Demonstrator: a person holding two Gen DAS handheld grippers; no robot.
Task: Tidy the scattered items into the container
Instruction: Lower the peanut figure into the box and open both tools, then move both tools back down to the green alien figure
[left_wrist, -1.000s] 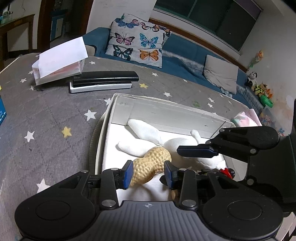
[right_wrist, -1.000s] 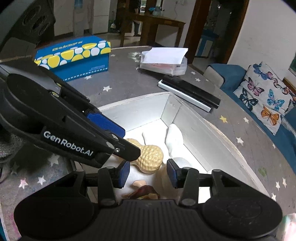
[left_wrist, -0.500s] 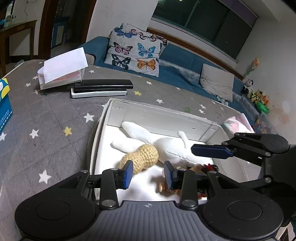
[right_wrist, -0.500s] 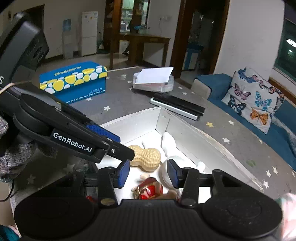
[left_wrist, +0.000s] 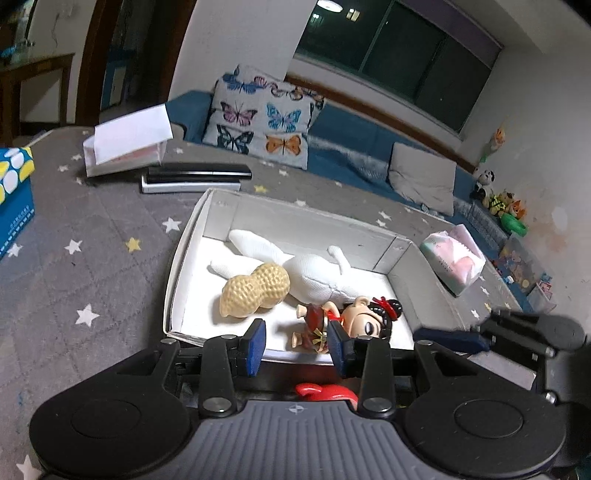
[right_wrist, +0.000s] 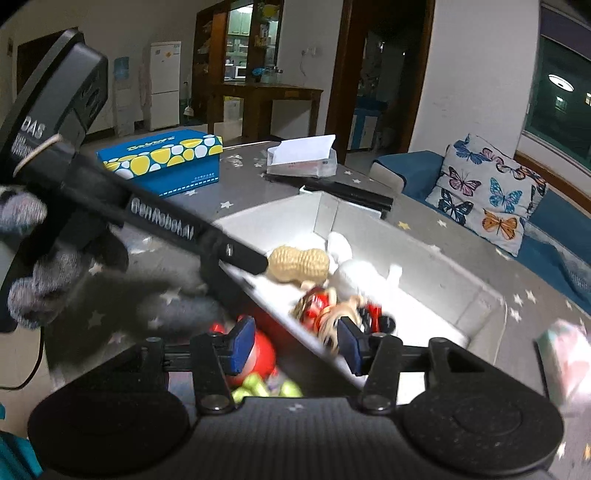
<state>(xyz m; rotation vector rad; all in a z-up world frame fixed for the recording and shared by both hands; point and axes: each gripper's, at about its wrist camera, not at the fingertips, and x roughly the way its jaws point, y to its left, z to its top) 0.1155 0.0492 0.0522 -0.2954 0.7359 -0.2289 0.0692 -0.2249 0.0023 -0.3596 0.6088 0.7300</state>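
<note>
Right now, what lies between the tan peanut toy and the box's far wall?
In the left wrist view, a white plush toy lies between the tan peanut toy and the white box wall.

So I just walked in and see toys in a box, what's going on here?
A person with a gripper in each hand is tidying toys into the white box. The peanut toy, white plush and doll figure already lie inside. The left gripper and right gripper are both open and empty. A red toy sits outside the box, below the right gripper.
</note>
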